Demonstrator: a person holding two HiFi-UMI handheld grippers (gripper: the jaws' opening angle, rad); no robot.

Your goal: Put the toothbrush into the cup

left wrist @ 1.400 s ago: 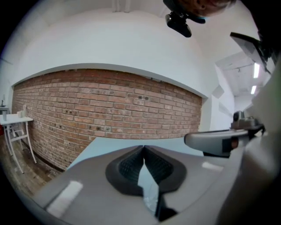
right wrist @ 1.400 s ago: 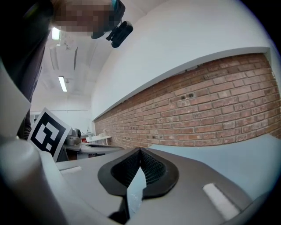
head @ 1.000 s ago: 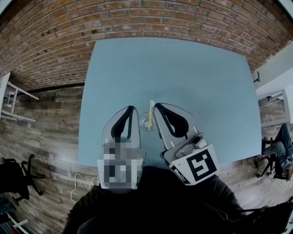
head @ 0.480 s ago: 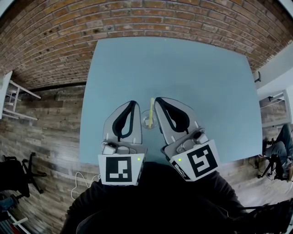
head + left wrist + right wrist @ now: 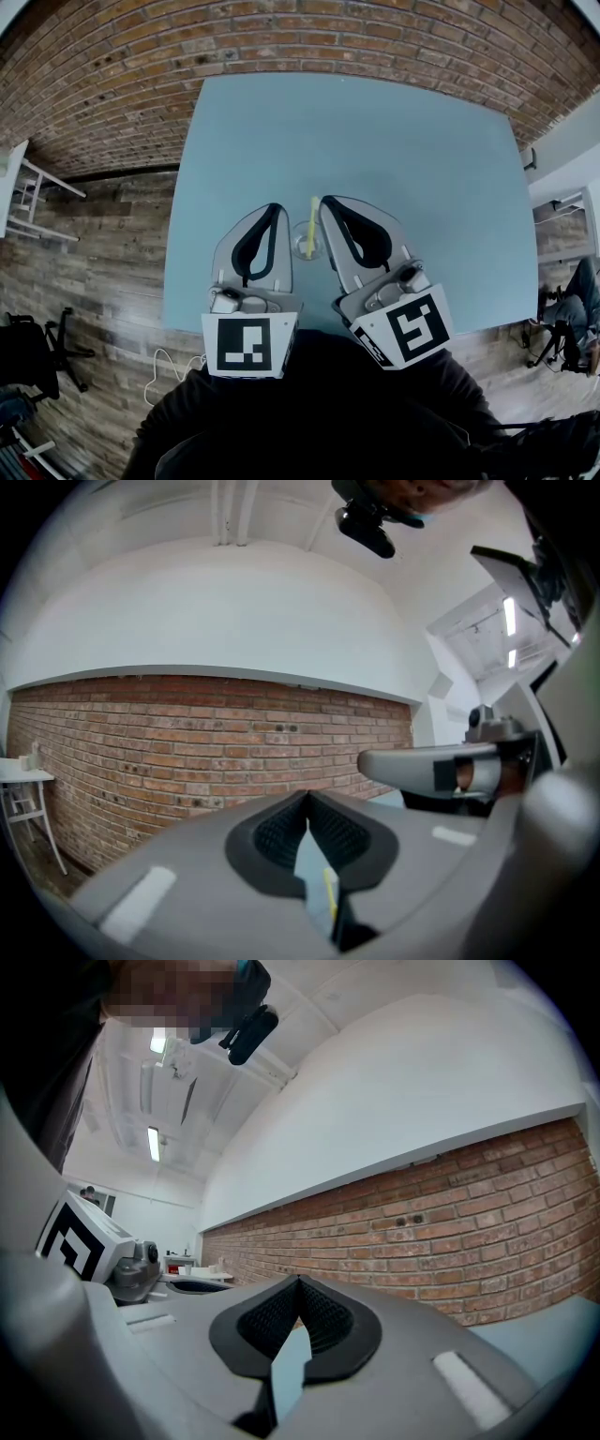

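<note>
A clear cup point(image 5: 307, 246) stands on the blue table point(image 5: 375, 131) near its front edge. A yellow toothbrush point(image 5: 311, 217) stands in the cup, leaning away from me. My left gripper point(image 5: 271, 208) is just left of the cup, shut and empty. My right gripper point(image 5: 328, 201) is just right of the cup, also shut and empty. Neither touches the cup. In the left gripper view, the left gripper point(image 5: 308, 796) has its tips together, and the toothbrush point(image 5: 330, 892) shows through the gap lower down. In the right gripper view, the right gripper point(image 5: 298, 1281) has its tips meeting, with nothing between them.
The table's far half lies bare ahead of the cup. Brick paving point(image 5: 281, 37) borders the far side, and wooden flooring point(image 5: 84, 253) lies to the left. A white stand point(image 5: 28, 197) and a dark chair point(image 5: 37, 352) are on the left floor.
Both grippers have edged slightly forward beside the cup. The toothbrush stays standing in the cup.
</note>
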